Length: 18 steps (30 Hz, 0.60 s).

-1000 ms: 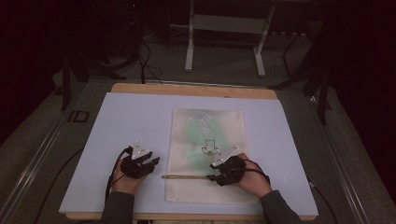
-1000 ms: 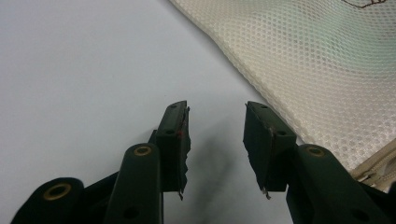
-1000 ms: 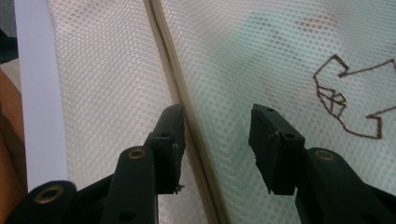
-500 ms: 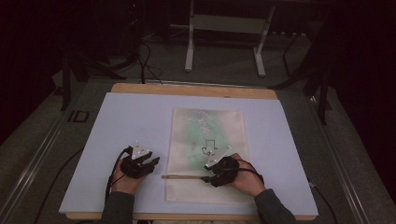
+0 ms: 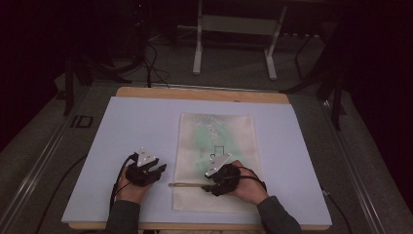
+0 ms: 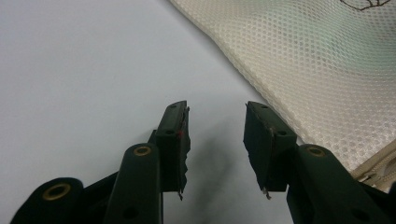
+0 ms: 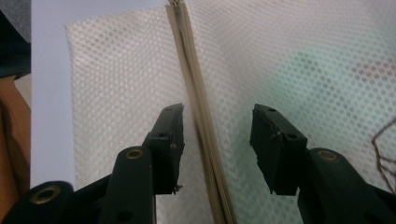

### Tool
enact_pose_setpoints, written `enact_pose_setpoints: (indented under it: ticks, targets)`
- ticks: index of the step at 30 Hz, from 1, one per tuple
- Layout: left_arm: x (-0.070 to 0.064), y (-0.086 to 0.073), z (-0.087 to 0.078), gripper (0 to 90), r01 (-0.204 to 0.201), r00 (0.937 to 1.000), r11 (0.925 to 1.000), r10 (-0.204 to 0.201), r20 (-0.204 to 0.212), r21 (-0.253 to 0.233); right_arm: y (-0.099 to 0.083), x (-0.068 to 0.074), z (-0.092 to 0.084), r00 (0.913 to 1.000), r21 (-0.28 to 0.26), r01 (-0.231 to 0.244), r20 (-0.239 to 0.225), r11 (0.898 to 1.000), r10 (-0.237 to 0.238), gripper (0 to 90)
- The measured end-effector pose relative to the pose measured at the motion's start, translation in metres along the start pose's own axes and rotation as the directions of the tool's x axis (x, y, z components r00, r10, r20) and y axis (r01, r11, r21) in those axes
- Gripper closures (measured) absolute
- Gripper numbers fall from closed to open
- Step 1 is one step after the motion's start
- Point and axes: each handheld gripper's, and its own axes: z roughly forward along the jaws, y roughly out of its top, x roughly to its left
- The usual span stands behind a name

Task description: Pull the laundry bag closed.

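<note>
A white mesh bag (image 5: 216,131) lies flat on the pale table sheet (image 5: 136,122), with something pale green and a thin dark outline showing through it. A beige zipper (image 5: 187,185) runs across its near end. My right gripper (image 5: 209,181) rests low over the bag and points left along that zipper; in the right gripper view its jaws (image 7: 217,123) stand open, with the zipper (image 7: 198,107) running between them, untouched. My left gripper (image 5: 151,163) sits on the sheet just left of the bag. It is open (image 6: 215,121) with nothing inside, and the mesh (image 6: 303,60) lies to its right.
The sheet covers a wooden tabletop whose far edge (image 5: 204,93) shows behind it. Beyond the table a metal stand (image 5: 234,44) and cables lie on the dark floor. Bare sheet stretches left and right of the bag.
My right gripper has slid a little to the left along the bag's near end. The left gripper and the bag have stayed put.
</note>
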Motion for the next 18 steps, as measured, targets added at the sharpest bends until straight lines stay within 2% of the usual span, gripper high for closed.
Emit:
enact_pose_setpoints:
  ticks: [18]
  targets:
    - [0.0,0.0,0.0,59.2,0.004,1.0,1.0,-0.004,0.003,0.001,0.022,0.004,0.011,0.998,0.0,0.056,-0.031,0.998,-0.055,62.3]
